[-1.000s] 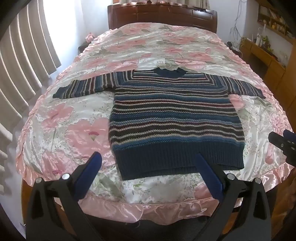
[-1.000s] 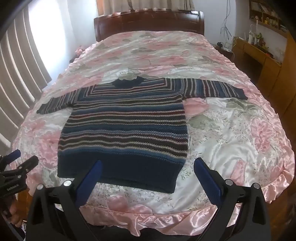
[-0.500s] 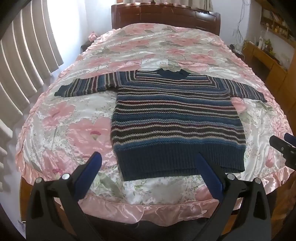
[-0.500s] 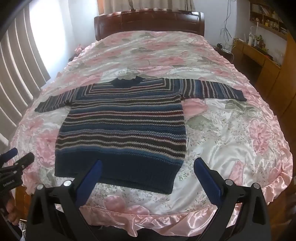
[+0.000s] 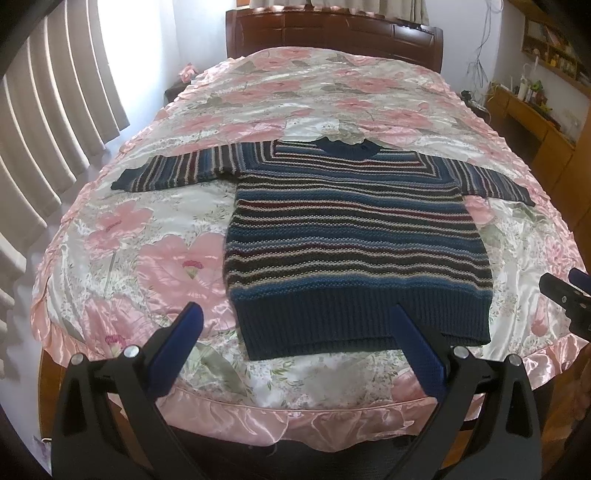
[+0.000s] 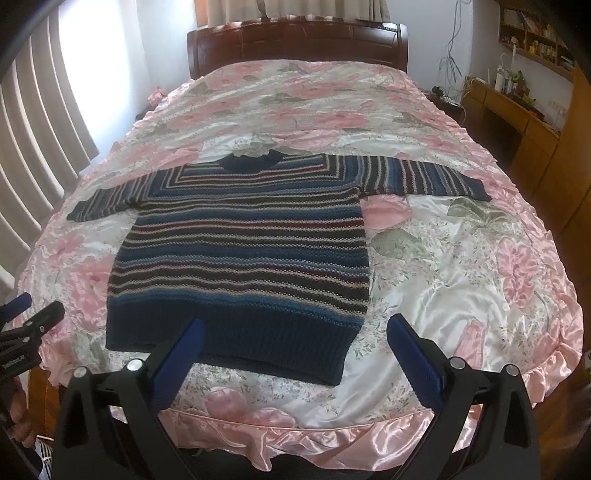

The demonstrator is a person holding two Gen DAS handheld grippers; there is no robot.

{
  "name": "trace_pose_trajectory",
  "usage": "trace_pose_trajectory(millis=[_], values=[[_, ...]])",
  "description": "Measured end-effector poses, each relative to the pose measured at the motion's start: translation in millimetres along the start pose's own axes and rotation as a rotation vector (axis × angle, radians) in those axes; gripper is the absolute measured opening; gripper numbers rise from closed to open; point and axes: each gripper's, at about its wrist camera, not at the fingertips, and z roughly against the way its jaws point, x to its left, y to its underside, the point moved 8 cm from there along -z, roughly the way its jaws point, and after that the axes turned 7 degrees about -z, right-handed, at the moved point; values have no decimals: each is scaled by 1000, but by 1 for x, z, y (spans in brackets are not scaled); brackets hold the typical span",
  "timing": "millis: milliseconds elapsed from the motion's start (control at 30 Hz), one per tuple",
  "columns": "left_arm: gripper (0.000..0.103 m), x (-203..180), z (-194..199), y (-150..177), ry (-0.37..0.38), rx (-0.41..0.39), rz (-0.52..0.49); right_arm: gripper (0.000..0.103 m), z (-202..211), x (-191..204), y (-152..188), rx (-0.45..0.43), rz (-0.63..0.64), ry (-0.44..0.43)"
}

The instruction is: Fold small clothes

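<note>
A wide bed (image 5: 110,236) is seen filling most of both views, covered by a glossy pink floral bedspread (image 6: 461,280) whose ruffled edge hangs over the near side. A dark wooden headboard (image 5: 332,33) is set at the far end. Vertical blinds (image 5: 48,122) are hung along the left, and a wooden desk and shelving (image 6: 517,110) are placed along the right wall.

A striped knitted sweater (image 5: 351,236) is laid flat on the near half of the bedspread, front up, with its neckline toward the far end and its dark ribbed hem toward the near edge. Both sleeves are spread straight out to left and right. No fold is seen in it.

The left gripper (image 5: 295,328) is held above the near edge of the bed, its blue-padded fingers (image 5: 177,343) spread wide with nothing between them; the near left corner of the hem is framed in the gap, not touched. The right gripper (image 6: 293,339) is likewise held wide apart and empty, just above the near right part of the hem. Each gripper is glimpsed at the edge of the other's view, and part of a hand (image 6: 18,417) is seen at the lower left of the right wrist view.
</note>
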Motion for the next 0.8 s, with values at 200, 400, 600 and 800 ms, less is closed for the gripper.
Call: trace_pose_trajectory(millis=[200,400,600,800], values=[[100,3,-2,1,-2,2,4,99,0,0,1,1,2,1],[100,2,-2,1,0,3,4,99,-1,0,1,2,0,3],[100,3,-2,1,-1,2,3,99,-1,1,1,-1,-2,0],[100,4,-3,1,-4,3,4,99,-2,2,0,0,-1,2]])
